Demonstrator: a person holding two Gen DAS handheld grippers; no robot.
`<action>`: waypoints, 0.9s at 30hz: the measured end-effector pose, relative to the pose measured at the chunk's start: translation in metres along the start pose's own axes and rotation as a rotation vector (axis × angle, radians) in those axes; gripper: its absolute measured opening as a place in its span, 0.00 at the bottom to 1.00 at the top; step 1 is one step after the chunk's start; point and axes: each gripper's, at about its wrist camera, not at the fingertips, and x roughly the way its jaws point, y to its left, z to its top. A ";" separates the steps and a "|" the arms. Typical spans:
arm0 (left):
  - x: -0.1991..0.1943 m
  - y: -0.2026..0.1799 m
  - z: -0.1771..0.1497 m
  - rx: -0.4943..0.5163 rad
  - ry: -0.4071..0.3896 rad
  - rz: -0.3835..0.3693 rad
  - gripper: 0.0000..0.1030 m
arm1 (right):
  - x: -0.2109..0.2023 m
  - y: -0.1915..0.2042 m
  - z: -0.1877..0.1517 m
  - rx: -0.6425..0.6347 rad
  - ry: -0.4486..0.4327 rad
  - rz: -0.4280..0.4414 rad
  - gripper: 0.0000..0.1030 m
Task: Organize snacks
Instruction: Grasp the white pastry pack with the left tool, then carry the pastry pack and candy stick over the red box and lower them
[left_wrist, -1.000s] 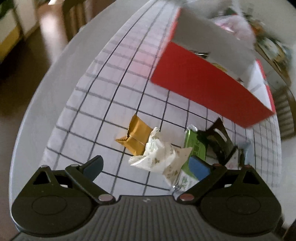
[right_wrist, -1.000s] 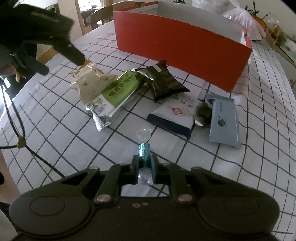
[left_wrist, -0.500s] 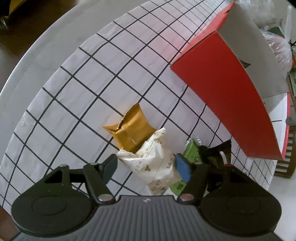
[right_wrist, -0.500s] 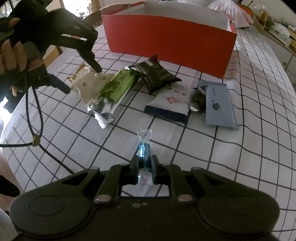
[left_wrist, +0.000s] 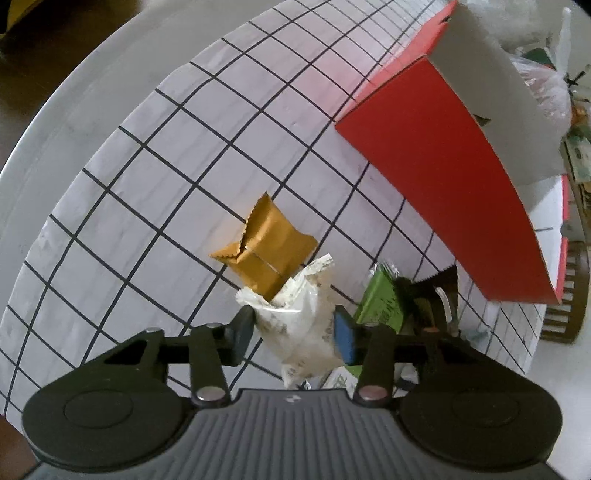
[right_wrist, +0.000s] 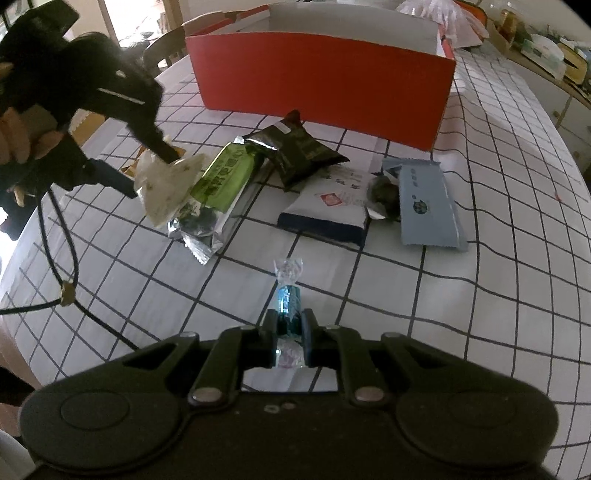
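1. My left hand-held gripper (left_wrist: 293, 332) has its two pads pressed against the sides of a white snack packet (left_wrist: 299, 325), so it is closed on that packet.
2. In the right wrist view the white snack packet (right_wrist: 166, 184) hangs from the left hand-held gripper (right_wrist: 155, 173), its lower edge over the green packet (right_wrist: 221, 181).
3. A gold packet (left_wrist: 266, 247) lies on the counter (left_wrist: 166, 147) just beyond the white one, its near end tucked under it.
4. My right hand-held gripper (right_wrist: 290, 328) is closed almost fully on a small blue wrapped candy (right_wrist: 288, 299), whose clear twisted end sticks out forward above the checked cloth.
5. A black packet (right_wrist: 299, 147) overlaps the far end of the green packet.
6. To the right lie a white and navy packet (right_wrist: 328, 210) and a pale blue packet (right_wrist: 428, 203), with a small dark lump between them that I cannot identify.
7. The red box (right_wrist: 325, 74) stands open at the back of the counter, behind all the loose snacks; I cannot see its floor from here.
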 end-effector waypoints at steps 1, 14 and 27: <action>-0.001 0.001 -0.001 0.007 -0.004 -0.002 0.40 | 0.001 0.000 0.001 0.006 0.000 0.001 0.11; -0.017 0.020 -0.013 0.069 -0.015 -0.062 0.28 | -0.016 -0.007 0.000 0.136 -0.042 -0.002 0.10; -0.063 0.005 -0.034 0.253 -0.126 -0.089 0.28 | -0.059 -0.016 0.023 0.217 -0.181 0.010 0.10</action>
